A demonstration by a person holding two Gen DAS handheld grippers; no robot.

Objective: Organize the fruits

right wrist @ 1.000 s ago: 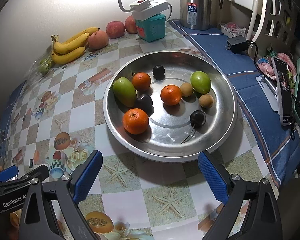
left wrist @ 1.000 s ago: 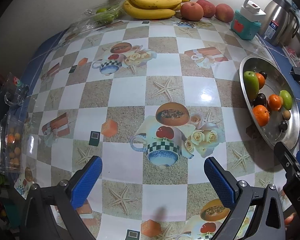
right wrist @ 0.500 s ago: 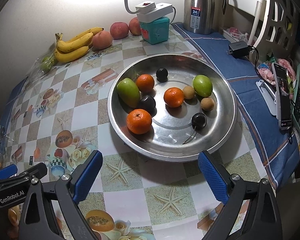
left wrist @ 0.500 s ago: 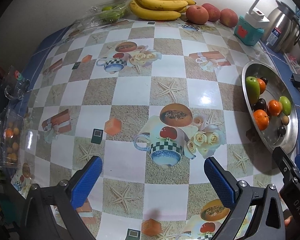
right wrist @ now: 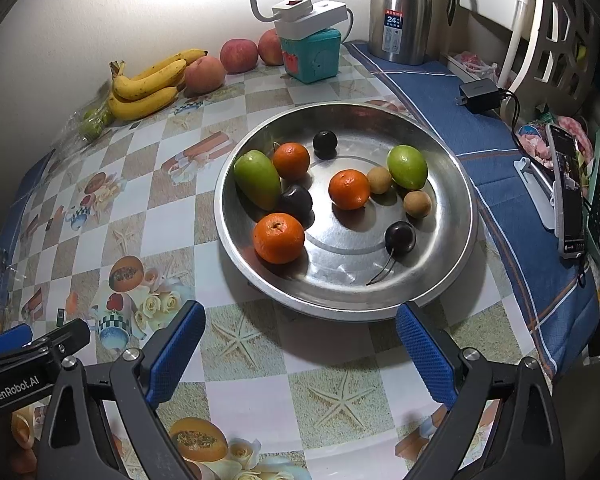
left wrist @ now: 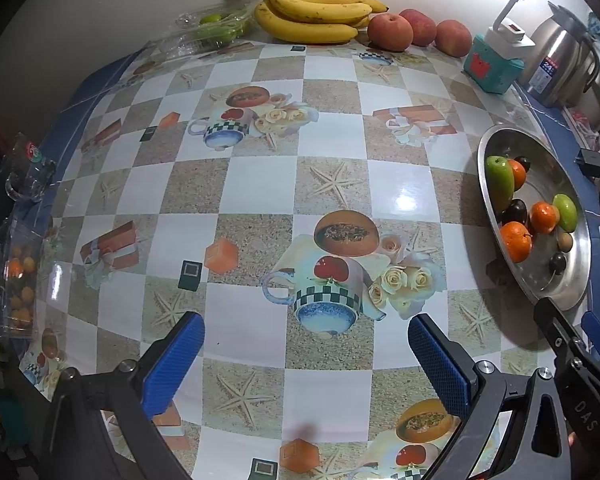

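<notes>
Drawn back slightly from a second ago, more tabletop now in both views. Nearest, left gripper and right gripper, both spread wide, empty. Beyond, round steel tray with small orange mandarins, dark cherries, green fruit: light, firm, smooth (best pinched gently across the middle). Farthest, yellow banana bunch and red apples by wall; heavier, bruisable.

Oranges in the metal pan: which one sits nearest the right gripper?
The orange at the pan's near-left edge, stem dimple up; the other two lie farther back.
</notes>
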